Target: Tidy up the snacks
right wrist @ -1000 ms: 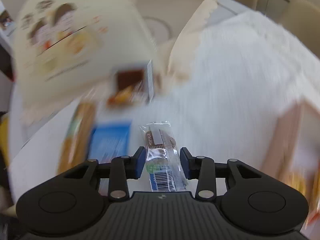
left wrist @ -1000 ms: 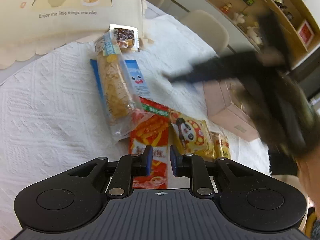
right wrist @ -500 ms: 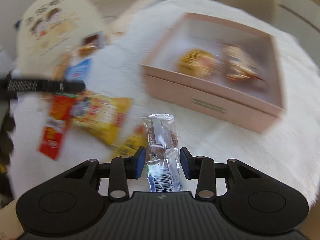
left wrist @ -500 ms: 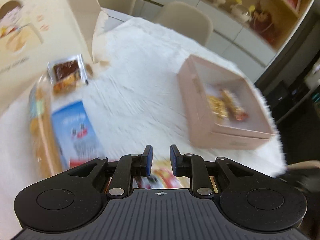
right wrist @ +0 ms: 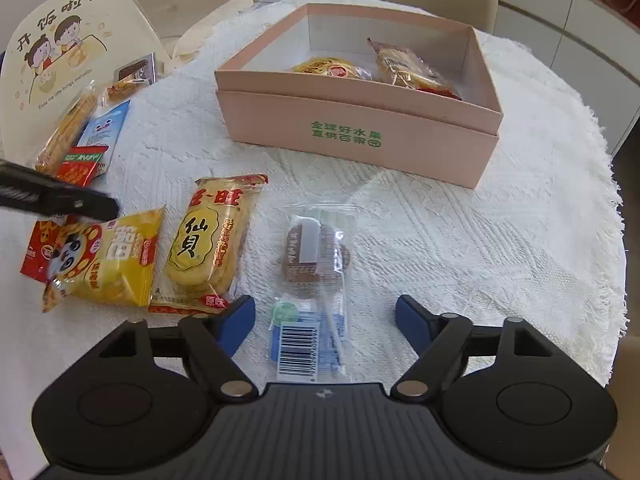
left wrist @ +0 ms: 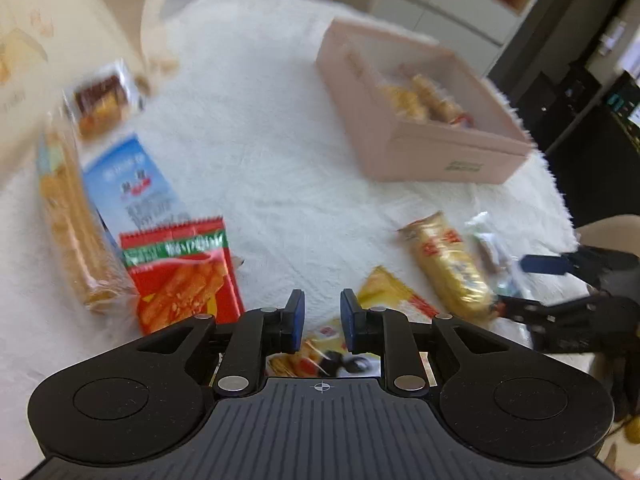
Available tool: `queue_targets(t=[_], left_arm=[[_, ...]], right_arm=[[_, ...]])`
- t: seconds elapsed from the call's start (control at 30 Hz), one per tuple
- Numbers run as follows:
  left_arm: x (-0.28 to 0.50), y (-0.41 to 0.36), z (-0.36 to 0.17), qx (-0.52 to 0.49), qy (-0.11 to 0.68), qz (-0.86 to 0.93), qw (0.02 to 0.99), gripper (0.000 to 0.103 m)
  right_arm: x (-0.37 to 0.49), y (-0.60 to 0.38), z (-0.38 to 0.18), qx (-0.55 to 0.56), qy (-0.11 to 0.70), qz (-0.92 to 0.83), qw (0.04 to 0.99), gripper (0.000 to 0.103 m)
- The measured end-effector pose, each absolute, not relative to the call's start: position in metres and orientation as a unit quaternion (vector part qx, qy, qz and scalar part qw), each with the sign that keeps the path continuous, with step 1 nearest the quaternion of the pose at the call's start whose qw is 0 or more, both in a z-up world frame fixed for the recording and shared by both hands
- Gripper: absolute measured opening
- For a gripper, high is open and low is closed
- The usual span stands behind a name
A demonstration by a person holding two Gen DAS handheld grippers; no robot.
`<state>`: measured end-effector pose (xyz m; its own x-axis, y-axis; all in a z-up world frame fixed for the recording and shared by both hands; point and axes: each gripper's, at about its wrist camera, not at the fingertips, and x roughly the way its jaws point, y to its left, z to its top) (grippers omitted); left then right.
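A round table (right wrist: 520,200) under a white textured cloth carries the snacks, with pale chairs around its far side.

The clear-wrapped brown snack (right wrist: 312,264) lies flat on the cloth between the blue pads of the right gripper (right wrist: 325,312). Its jaws are opening and stand wide, with neither pad touching the wrapper. Just left of it lies the yellow rice-cracker packet (right wrist: 210,244), and left of that, touching it, the yellow panda packet (right wrist: 104,264), which overlaps a red packet (right wrist: 38,256).

Beyond these sits the open pink box (right wrist: 360,136), well apart from the loose snacks, with two packets lying inside against its far wall. Further left a long biscuit pack (right wrist: 68,128), a blue sachet (right wrist: 106,128), a red-and-green packet (right wrist: 82,164) and a small dark-wrapped sweet (right wrist: 136,74) cluster in front of a cream card with cartoon children (right wrist: 52,56).

The left gripper (left wrist: 322,320) hangs over the yellow panda packet (left wrist: 384,296), its jaws nearly together with only a narrow gap and nothing between them; its view is blurred. There the right gripper (left wrist: 540,276) shows at the right edge, beside the rice-cracker packet.
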<state>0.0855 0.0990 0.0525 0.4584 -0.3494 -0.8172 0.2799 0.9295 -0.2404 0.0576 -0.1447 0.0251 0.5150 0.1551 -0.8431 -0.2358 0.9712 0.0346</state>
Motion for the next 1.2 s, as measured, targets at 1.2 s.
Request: queue_targets(t=[1.2], left_arm=[[0.067, 0.052, 0.054, 0.105, 0.500, -0.192, 0.838, 0.043]], right_arm=[[0.025, -0.153, 0.010, -0.035, 0.428, 0.089, 0.899, 0.103]])
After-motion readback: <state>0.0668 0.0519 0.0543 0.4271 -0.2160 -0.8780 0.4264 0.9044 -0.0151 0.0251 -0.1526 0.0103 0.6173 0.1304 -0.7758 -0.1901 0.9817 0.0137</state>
